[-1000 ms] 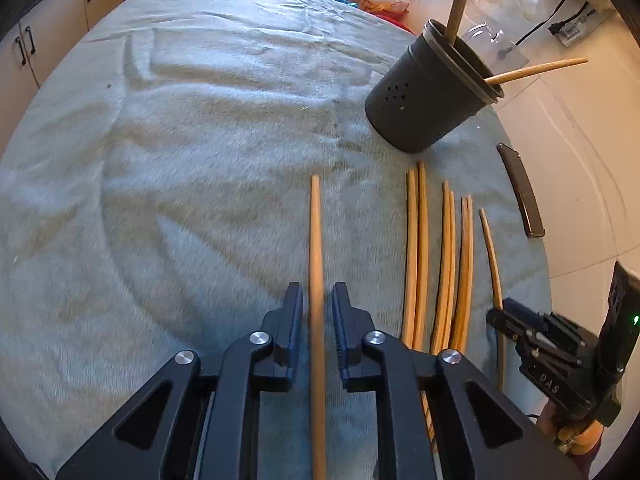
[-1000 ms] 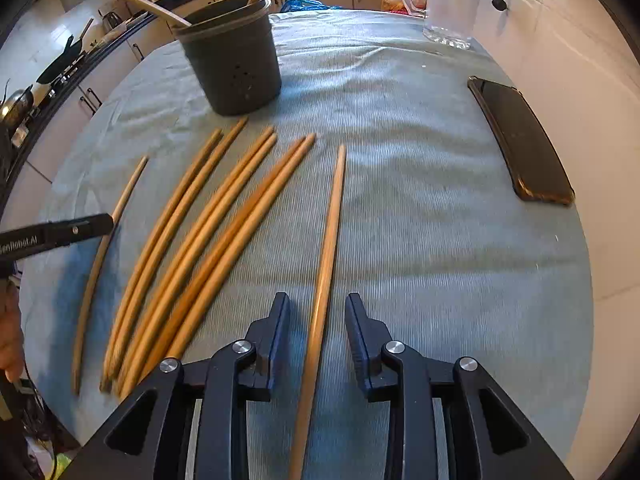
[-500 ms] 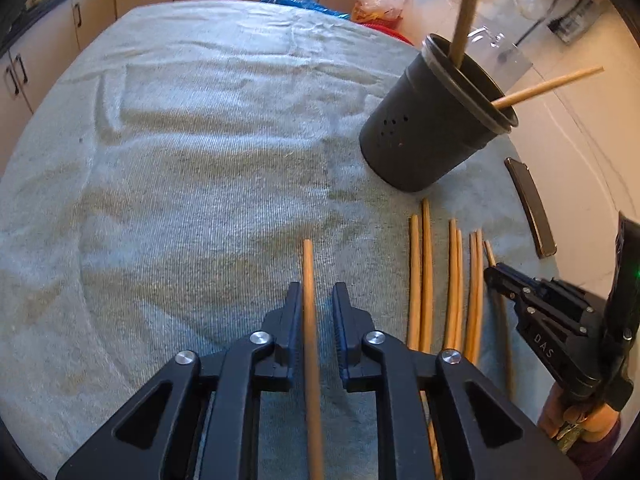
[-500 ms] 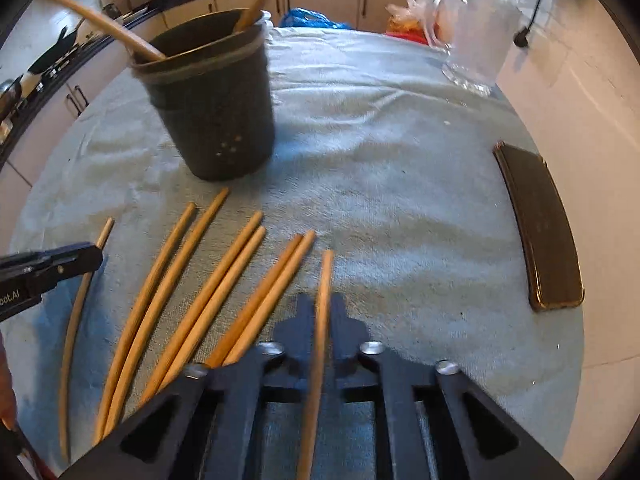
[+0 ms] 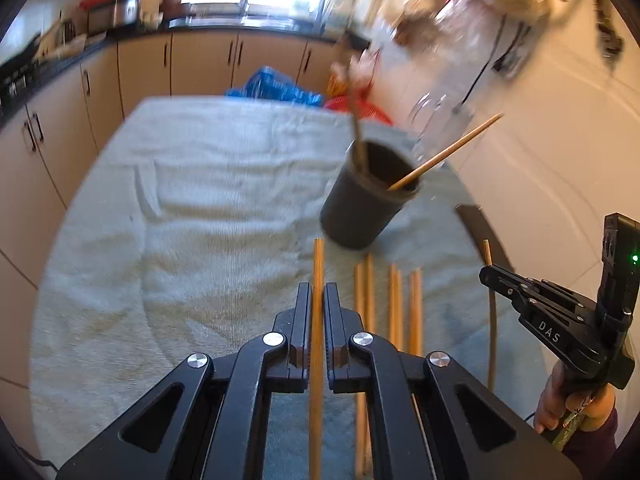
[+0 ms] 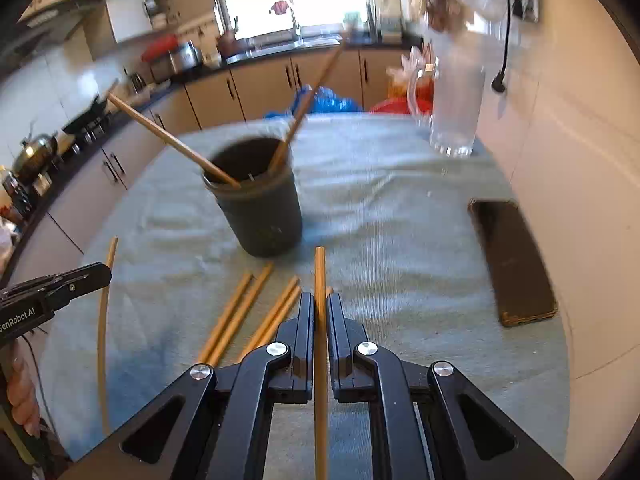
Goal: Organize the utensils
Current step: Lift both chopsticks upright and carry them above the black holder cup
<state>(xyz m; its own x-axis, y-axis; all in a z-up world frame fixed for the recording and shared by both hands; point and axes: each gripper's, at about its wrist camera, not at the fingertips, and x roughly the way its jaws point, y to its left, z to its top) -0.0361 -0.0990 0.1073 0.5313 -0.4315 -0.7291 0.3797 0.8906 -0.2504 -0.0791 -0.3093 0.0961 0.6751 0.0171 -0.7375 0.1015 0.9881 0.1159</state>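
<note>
Above towel point(image 5: 180, 220), gripping chopstick point(image 5: 318, 320) in my left gripper point(image 5: 317, 300), another chopstick point(image 6: 320, 320) in right gripper point(image 6: 320, 312) (holder point(image 6: 260, 216) ahead).

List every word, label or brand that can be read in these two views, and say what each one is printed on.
"DAS": white letters on the body of the right tongs, seen from the left wrist.
"enRobot.AI": white letters on the body of the left tongs, seen from the right wrist; the picture edge cuts its start.
Nothing else bears readable text.

Two grippers, left point(image 5: 317, 304) and right point(image 6: 320, 312), one chopstick point(image 5: 318, 280) in each, six more chopsticks point(image 6: 240, 312) on the cloth point(image 6: 380, 240), two in one cup point(image 6: 260, 208), one pitcher point(image 6: 456, 100), one phone point(image 6: 512, 264).
</note>
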